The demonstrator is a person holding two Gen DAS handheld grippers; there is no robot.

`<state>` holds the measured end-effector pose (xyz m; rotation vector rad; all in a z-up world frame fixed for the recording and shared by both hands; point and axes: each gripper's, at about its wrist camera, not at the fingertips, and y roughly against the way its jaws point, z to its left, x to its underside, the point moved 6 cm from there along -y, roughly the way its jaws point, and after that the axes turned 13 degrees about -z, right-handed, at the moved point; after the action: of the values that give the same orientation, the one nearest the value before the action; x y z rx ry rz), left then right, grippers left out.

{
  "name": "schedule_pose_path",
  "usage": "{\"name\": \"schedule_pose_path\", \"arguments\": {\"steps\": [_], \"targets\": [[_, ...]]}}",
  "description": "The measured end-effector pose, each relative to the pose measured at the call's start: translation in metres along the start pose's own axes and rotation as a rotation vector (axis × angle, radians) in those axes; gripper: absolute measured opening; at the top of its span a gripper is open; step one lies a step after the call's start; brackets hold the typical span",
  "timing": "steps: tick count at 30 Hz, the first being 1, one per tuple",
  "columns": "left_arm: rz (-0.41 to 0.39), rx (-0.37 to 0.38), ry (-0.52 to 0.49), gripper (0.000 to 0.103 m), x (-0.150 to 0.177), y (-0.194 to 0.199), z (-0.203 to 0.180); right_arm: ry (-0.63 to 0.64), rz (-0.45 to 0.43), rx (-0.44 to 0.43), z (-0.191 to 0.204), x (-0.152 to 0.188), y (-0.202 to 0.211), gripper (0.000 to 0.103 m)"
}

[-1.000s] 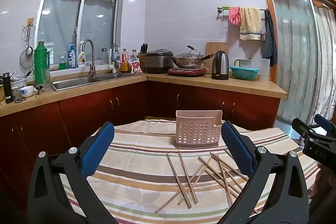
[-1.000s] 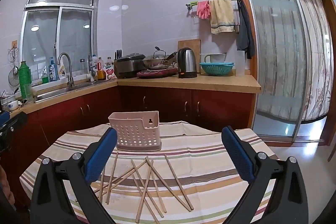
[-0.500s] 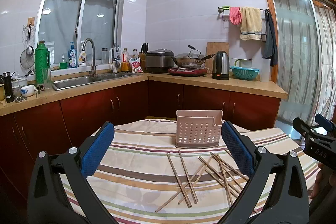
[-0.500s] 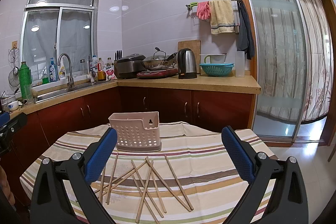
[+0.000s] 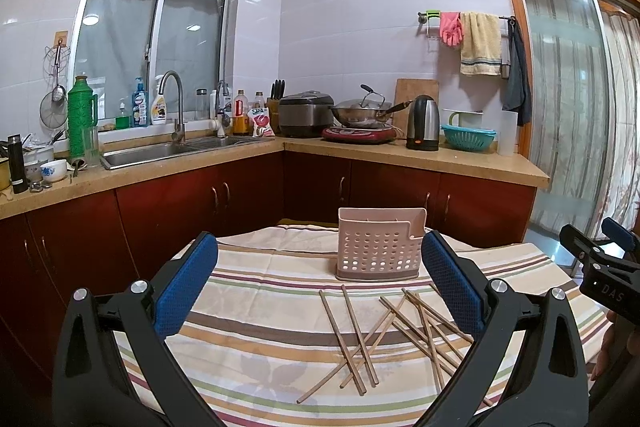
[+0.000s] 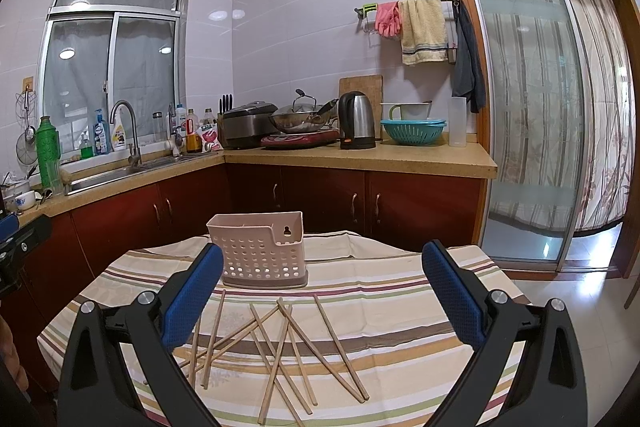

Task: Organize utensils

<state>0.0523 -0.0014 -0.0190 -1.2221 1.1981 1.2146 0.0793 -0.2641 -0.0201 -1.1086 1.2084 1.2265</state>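
- Chopsticks (image 5: 362,337) (image 6: 280,347): thin, plain light-wood sticks, loose on the striped cloth (image 5: 256,327) (image 6: 380,307) that covers the desk. Roughly ten; exact count unclear where they overlap.
- Lie flat in a scattered, crossing heap. No shared heading.
- Left wrist view: two sticks at the left of the heap run nearly parallel, long axes going from near the holder toward the camera, slanting slightly right. Others cross them diagonally; one long stick slants down-left across the pair.
- Right wrist view: sticks fan out, some running away from the camera, several crossed in an X near the centre.
- Utensil holder (image 5: 378,245) (image 6: 260,251): pale pink plastic, perforated walls, upright on the cloth at the far side of the heap. Nothing visible inside it.
- Left gripper (image 5: 320,287): jaws spread wide, blue pads well apart, nothing between them. Heap lies ahead and toward its right finger; part of it is hidden behind that finger.
- Right gripper (image 6: 322,291): jaws also wide, nothing held. Heap lies ahead between the fingers, nearer the left finger, which covers some stick ends.
- Neither gripper touches a stick.
- Right gripper's black frame (image 5: 600,267) shows at the right edge of the left wrist view, beside the desk.
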Motion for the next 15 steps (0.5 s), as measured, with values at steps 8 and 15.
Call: {"name": "schedule_pose_path", "arguments": {"steps": [8,15], "targets": [[0.0,0.001,0.001,0.099,-0.0003,-0.0005,0.0002,0.001,-0.001,0.0,0.0,0.0005,0.0002,0.097],[0.003,0.003,0.002,0.099,-0.0001,-0.0007,0.0006,0.0,0.001,-0.001,0.0002,0.0002,0.001,0.097]]}}
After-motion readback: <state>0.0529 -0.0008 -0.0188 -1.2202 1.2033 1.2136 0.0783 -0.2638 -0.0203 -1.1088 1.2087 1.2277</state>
